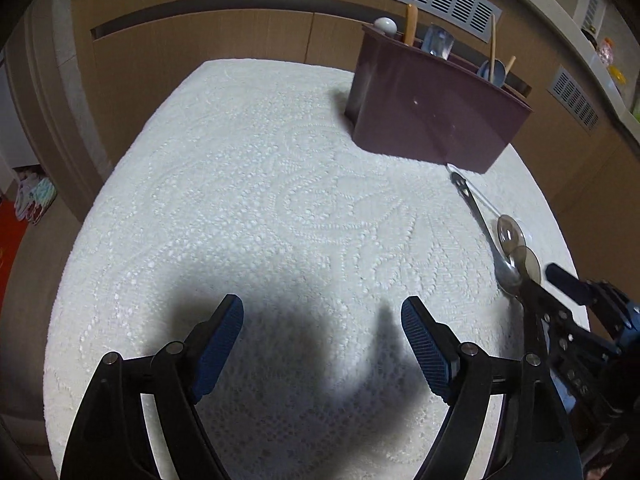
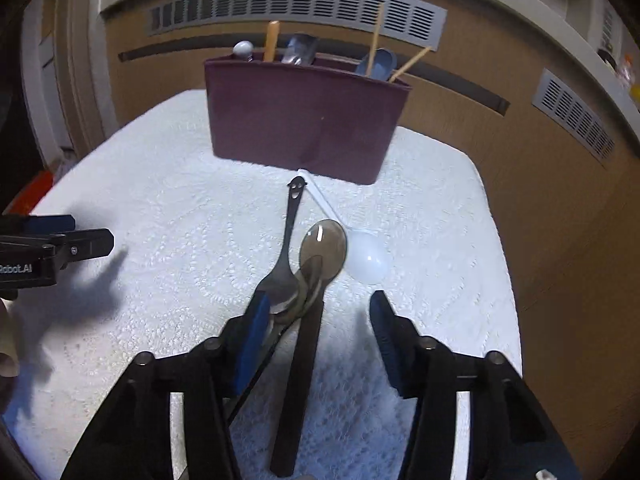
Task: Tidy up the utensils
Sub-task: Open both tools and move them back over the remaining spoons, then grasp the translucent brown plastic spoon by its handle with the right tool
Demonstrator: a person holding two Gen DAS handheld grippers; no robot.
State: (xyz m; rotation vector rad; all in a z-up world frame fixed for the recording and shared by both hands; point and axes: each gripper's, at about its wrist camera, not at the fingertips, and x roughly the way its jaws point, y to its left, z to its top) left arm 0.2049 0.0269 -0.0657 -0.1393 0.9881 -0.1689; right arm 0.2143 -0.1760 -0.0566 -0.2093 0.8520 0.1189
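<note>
Left wrist view: left gripper [image 1: 322, 326] spread wide over bare lace tablecloth [image 1: 248, 184], nothing between its pads; maroon caddy [image 1: 436, 116] at one o'clock. Right wrist view: right gripper [image 2: 316, 312] gapes around the spoons, metal spoon [image 2: 284, 264] touching its left pad, brown spoon [image 2: 322, 246] beside, white spoon [image 2: 366, 258] at one o'clock

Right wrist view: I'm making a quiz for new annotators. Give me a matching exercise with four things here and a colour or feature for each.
Things:
1 metal spoon
2 plastic spoon
3 dark-handled spoon
4 utensil holder

Features:
A maroon
B white
C smiley face at handle end
D see-through brown bowl

Pairs: 1-C, 2-B, 3-D, 4-A
</note>
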